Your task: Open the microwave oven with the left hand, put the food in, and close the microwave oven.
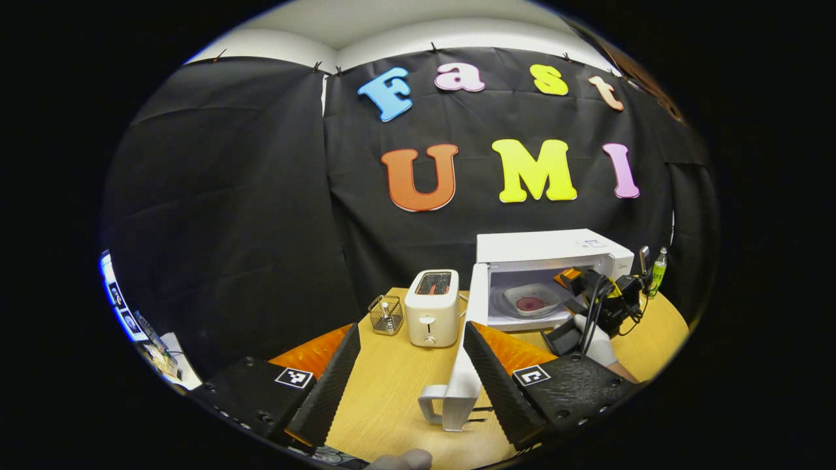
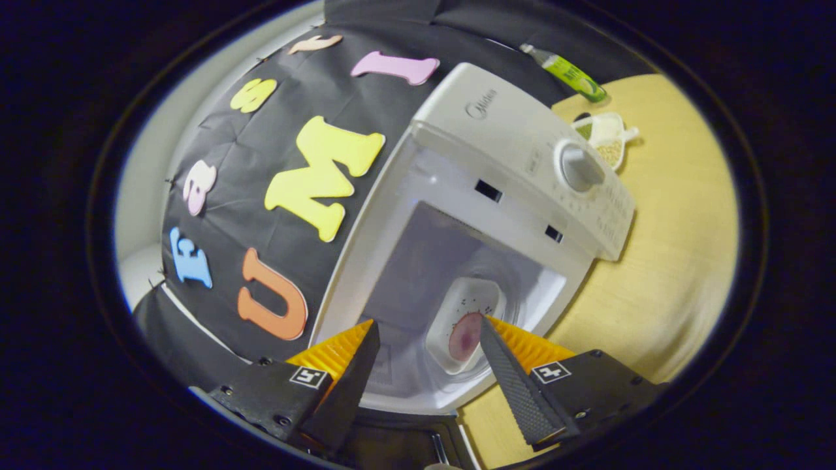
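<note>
Microwave (image 1: 552, 251) at 3 o'clock on the surface (image 1: 392, 385), door (image 1: 467, 365) swung open. Plate with food (image 2: 465, 326) sits inside the cavity. Left tongs (image 1: 411, 378) spread, holding nothing. Right tongs (image 2: 428, 365) spread before the opening. Toaster (image 1: 432, 308) at 12.

Pretend kitchen in test booth: microwave (image 1: 552, 251), toaster (image 1: 432, 307) on wooden table (image 1: 392, 385) (black cloth wall (image 1: 228, 196) behind, not real home).

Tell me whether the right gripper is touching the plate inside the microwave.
Apart. In the right gripper view the right gripper is open and empty, outside the microwave, while the plate rests inside.
</note>
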`<action>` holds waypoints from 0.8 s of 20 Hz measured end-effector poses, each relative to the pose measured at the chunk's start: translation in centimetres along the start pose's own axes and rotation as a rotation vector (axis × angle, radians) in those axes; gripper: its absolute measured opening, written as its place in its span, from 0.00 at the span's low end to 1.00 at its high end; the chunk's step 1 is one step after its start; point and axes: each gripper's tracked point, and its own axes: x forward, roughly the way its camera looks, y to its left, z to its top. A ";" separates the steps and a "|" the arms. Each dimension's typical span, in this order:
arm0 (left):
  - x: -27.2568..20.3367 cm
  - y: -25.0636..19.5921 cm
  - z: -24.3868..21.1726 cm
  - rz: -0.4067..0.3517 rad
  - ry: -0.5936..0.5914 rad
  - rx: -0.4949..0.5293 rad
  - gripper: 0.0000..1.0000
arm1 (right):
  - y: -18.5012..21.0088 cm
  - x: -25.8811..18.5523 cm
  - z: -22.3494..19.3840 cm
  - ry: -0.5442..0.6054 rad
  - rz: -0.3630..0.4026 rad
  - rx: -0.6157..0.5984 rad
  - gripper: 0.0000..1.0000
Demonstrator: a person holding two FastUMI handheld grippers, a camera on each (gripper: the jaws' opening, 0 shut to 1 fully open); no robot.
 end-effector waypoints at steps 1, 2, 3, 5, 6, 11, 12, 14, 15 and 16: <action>0.0 -0.2 0.5 0.000 -0.004 0.003 0.95 | 0.0 -1.1 0.9 0.015 -0.003 -0.065 0.98; -0.1 -0.6 0.8 -0.011 -0.008 0.006 0.95 | -0.3 -2.3 1.7 0.036 -0.002 -0.133 0.98; -0.2 -0.9 1.2 -0.016 -0.018 0.007 0.95 | -0.6 -3.4 2.5 0.059 -0.006 -0.198 0.98; -0.5 -1.3 1.7 -0.022 -0.035 0.014 0.95 | -1.2 -6.1 4.7 0.082 -0.024 -0.299 0.99; -0.5 -1.5 1.6 -0.027 -0.035 0.013 0.95 | -1.8 -7.6 6.0 0.090 -0.036 -0.354 0.99; -0.1 -2.3 2.1 -0.053 -0.055 0.009 0.95 | -3.7 -14.3 13.5 0.081 -0.091 -0.596 0.99; 0.1 -2.2 2.2 -0.054 -0.060 0.007 0.95 | -4.4 -15.5 14.6 0.095 -0.110 -0.639 1.00; 0.4 -1.8 2.1 -0.052 -0.071 0.000 0.95 | -4.8 -18.3 17.0 0.093 -0.139 -0.729 0.90; 0.7 -1.6 2.0 -0.053 -0.079 -0.001 0.95 | -5.0 -19.3 18.4 0.071 -0.155 -0.771 1.00; 1.0 -1.2 1.8 -0.048 -0.081 -0.003 0.95 | -4.9 -20.5 19.6 0.049 -0.166 -0.809 1.00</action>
